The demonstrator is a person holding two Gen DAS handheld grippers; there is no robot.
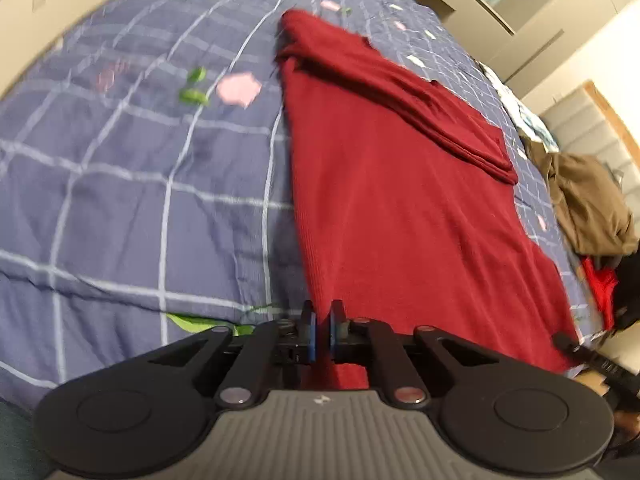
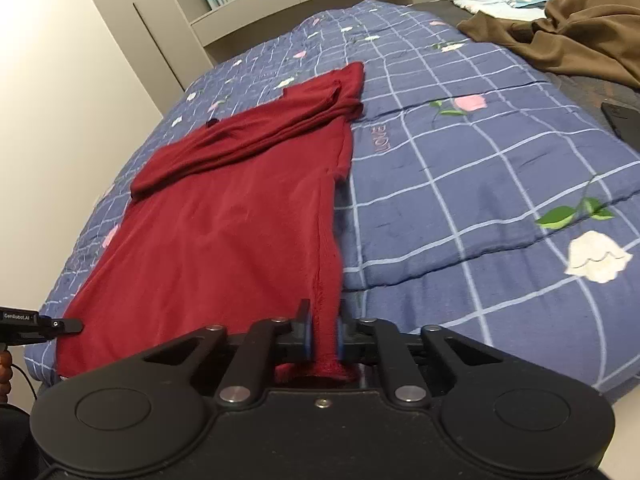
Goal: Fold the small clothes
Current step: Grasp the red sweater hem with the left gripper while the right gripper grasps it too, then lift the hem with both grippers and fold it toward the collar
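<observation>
A dark red long-sleeved top (image 1: 400, 208) lies flat on the blue checked quilt (image 1: 140, 160), a sleeve folded across its upper part. My left gripper (image 1: 322, 332) is shut on the hem's left corner at the near edge of the bed. In the right wrist view the same top (image 2: 224, 232) stretches away from me. My right gripper (image 2: 323, 332) is shut on the hem's right corner, with red cloth bunched between the fingers. The left gripper's tip (image 2: 60, 325) shows at the far left of that view.
A crumpled brown garment (image 2: 580, 28) lies at the far right of the bed, also in the left wrist view (image 1: 588, 208). A bright red cloth (image 1: 600, 288) lies near it. A black phone (image 2: 624, 118) sits at the bed's right side. Cupboards and a wall stand behind.
</observation>
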